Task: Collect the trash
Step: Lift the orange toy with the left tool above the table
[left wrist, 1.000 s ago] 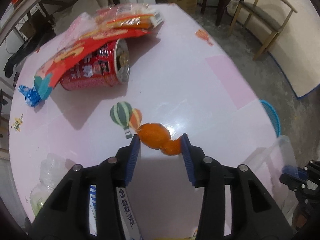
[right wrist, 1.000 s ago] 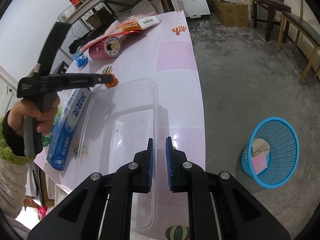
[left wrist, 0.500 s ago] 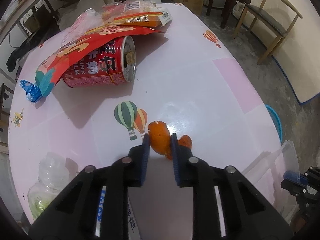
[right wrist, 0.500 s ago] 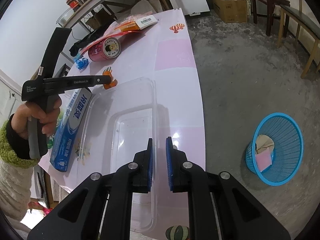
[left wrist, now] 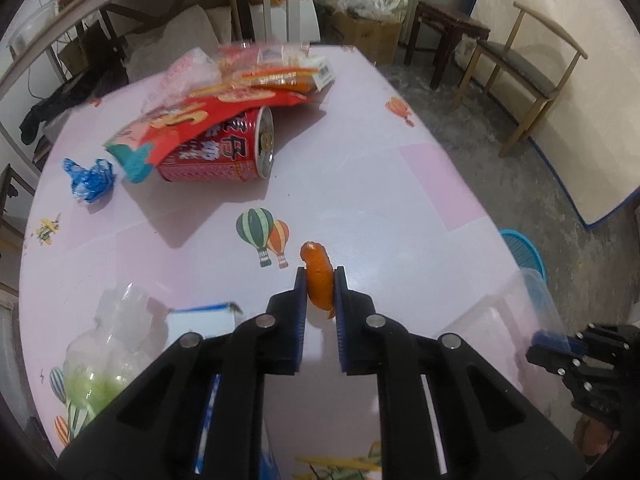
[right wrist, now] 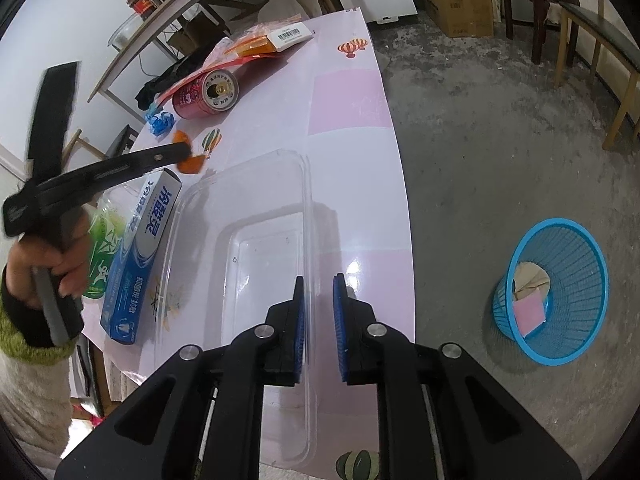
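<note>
Orange peel (left wrist: pixel 318 280), lifted off table; clear tray (right wrist: pixel 256 216) holds nothing.

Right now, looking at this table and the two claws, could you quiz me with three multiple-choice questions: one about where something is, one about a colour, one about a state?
1. Where does the basket stand?
A. On the floor beside the table
B. On the table
C. On a chair

2. What colour is the crumpled wrapper near the tipped can?
A. Green
B. Blue
C. Yellow

3. What is the left claw doing?
A. Standing wide open over bare table
B. Clamping the can
C. Pinching the orange peel

Answers:
1. A, it sits on the grey floor, off the table's edge.
2. B, a blue crinkled scrap lies left of the can.
3. C, the left claw's pads have just closed onto the peel from both sides.
</note>
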`<state>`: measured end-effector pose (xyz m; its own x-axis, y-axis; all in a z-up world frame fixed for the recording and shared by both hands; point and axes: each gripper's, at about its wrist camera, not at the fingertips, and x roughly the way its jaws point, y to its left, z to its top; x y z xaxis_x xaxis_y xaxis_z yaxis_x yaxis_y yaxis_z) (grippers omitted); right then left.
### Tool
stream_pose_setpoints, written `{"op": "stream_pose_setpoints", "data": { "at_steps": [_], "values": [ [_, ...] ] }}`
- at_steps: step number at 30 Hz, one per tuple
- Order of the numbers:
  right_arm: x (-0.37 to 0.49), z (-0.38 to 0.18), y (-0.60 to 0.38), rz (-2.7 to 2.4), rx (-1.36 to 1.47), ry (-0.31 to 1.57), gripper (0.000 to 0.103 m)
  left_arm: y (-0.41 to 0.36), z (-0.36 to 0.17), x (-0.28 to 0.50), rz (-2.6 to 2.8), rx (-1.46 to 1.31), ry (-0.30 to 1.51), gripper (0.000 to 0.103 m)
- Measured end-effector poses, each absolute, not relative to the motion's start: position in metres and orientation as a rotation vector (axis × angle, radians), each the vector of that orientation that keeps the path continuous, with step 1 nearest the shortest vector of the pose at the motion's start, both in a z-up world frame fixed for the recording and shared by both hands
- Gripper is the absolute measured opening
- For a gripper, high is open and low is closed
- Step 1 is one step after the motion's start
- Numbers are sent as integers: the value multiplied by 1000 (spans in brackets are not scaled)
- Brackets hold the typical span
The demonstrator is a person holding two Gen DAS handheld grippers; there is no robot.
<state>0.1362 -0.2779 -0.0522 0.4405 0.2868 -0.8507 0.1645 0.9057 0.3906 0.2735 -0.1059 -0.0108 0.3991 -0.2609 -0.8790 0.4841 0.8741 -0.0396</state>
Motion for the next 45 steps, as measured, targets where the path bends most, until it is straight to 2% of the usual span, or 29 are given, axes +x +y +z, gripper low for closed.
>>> {"op": "stream_pose_setpoints", "data": {
  "at_steps": [2, 17, 28, 45],
  "values": [
    [137, -53, -278, 74, 454, 1129, 22, -101, -4, 265, -478, 226, 1036, 11],
    [138, -56, -269, 4, 398, 1143, 22, -70, 16, 197, -459, 104, 938, 11],
    [134, -48, -267, -31, 386, 1141, 9, -60, 22, 185, -457, 84, 890, 11],
    [131, -30, -269, -24, 406, 1098, 6, -53, 30, 181, -452, 68, 863, 11]
  ]
}}
